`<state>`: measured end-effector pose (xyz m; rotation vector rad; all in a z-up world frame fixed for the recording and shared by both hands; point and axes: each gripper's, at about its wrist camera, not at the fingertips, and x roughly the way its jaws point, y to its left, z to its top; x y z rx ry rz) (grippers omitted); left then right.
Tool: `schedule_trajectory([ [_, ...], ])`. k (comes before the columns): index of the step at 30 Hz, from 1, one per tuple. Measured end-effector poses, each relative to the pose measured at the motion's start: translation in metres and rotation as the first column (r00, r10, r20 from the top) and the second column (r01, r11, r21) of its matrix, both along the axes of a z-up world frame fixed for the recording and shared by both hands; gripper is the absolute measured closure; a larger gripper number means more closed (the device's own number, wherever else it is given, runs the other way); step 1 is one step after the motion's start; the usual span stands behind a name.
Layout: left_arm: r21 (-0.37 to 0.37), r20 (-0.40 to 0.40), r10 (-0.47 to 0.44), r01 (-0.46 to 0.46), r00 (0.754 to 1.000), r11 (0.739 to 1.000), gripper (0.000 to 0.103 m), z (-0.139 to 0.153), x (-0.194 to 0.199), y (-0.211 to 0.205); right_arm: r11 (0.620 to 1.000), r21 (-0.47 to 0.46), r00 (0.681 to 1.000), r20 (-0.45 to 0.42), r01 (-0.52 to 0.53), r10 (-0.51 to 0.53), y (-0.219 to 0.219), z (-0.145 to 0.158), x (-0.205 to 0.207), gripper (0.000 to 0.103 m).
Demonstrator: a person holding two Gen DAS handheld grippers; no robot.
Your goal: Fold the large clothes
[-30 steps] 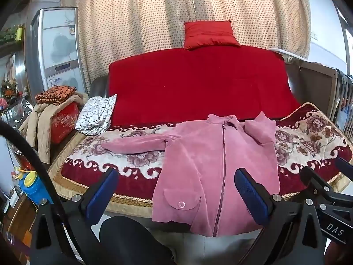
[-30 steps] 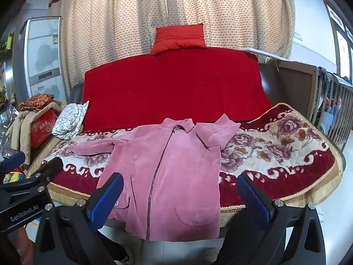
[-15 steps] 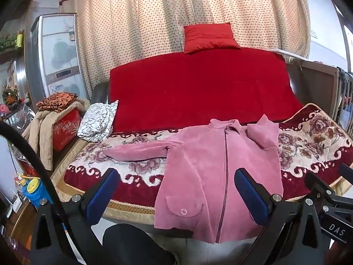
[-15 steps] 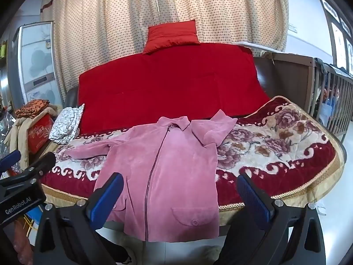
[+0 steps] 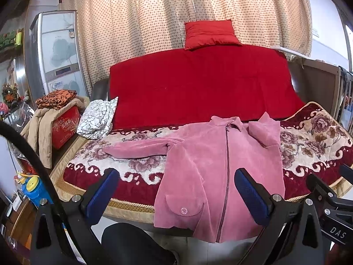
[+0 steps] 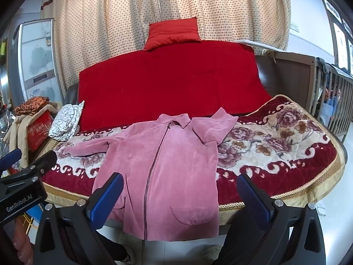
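Both jaws gape wide, holding nothing: left gripper (image 5: 176,195) and right gripper (image 6: 181,198) hang short of the sofa's (image 5: 198,84) front edge. The jacket (image 5: 211,167) lies beyond them, hem draping that edge.

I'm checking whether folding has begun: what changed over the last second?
Only the viewpoint shifted slightly; the sofa scene sits a little differently in both wrist views. Nothing was taken hold of or let go. The left gripper and right gripper remain open and empty, short of the pink zip-front fleece jacket. The jacket lies as before on the floral red blanket, one sleeve spread out, the other folded at the shoulder, hem over the edge.
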<state>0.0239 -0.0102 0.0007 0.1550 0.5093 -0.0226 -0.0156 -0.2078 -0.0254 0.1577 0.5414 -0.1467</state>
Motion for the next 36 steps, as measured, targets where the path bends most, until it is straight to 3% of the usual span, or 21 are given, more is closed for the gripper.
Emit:
schedule_trajectory([
  [27,0.024,-0.034,0.007,-0.007,0.999,1.0,0.0,-0.017,0.017,-0.004,1.0,-0.022,0.999,-0.049,-0.012,0.011,0.003,-0.012,0.018,0.0],
  [36,0.029,-0.063,0.005,-0.003,0.998,1.0,0.0,-0.026,0.043,-0.008,0.999,-0.033,0.997,-0.08,-0.001,-0.002,-0.002,-0.021,0.036,0.0],
])
